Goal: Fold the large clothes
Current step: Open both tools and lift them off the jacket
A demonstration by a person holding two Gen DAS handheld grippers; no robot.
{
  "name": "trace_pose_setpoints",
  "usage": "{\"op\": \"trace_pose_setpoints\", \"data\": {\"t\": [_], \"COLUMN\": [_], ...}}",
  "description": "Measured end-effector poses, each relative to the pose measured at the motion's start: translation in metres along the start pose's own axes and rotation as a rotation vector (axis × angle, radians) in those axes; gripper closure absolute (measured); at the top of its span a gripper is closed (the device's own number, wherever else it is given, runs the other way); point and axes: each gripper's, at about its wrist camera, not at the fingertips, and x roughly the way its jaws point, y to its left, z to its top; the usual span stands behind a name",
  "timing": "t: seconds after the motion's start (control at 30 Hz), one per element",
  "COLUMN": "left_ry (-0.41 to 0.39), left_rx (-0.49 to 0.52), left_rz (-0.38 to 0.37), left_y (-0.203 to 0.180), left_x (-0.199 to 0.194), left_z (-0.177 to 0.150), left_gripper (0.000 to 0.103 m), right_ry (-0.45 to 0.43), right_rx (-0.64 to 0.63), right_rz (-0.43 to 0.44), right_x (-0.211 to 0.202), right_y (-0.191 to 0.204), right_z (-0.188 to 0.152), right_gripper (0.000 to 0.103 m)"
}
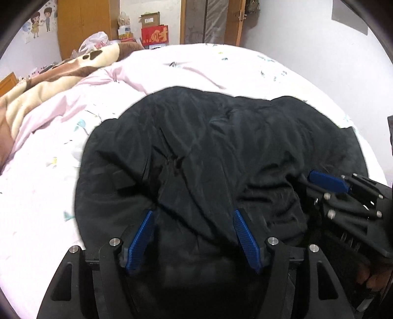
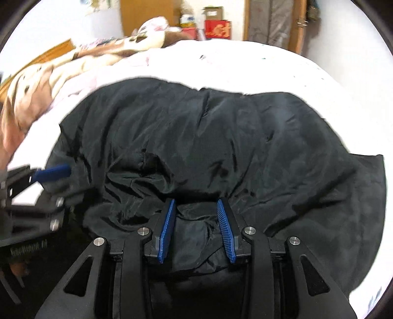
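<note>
A large black padded jacket [image 1: 208, 152] lies bunched on the pale bed; it also fills the right wrist view [image 2: 208, 137]. My left gripper [image 1: 194, 216] is open, its blue pads wide apart over the jacket's near edge, with cloth lying between them. My right gripper [image 2: 196, 203] has its blue pads partly closed around a gathered fold of the jacket's near edge. The right gripper shows at the right in the left wrist view [image 1: 329, 182]; the left gripper shows at the left in the right wrist view [image 2: 51, 171].
The bed has a pale pink-white floral sheet [image 1: 196, 63]. A brown and cream blanket [image 1: 49, 78] lies at its far left. Boxes [image 1: 154, 32], a plastic bag and a wooden door [image 1: 235, 19] stand beyond the bed.
</note>
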Motion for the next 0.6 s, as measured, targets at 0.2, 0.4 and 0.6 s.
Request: {"op": "trace_pose_setpoints", "data": {"t": [0.2, 0.4, 0.6], "left_ry": [-0.014, -0.044, -0.054], "left_rx": [0.0, -0.028, -0.097], "left_rz": [-0.011, -0.005, 0.028], "left_y": [0.005, 0.022, 0.058], "left_x": [-0.058, -0.111, -0.151], "left_z": [-0.017, -0.044, -0.089], "left_gripper": [0.036, 0.036, 0.035], "right_ry": [-0.066, -0.11, -0.145], "right_rx": [0.046, 0.054, 0.111], "right_rz": [0.004, 0.009, -0.015], "right_x": [-0.063, -0.125, -0.185], "right_y": [-0.005, -0.006, -0.026], "right_z": [-0.009, -0.038, -0.08], "right_gripper": [0.057, 0.057, 0.047]}}
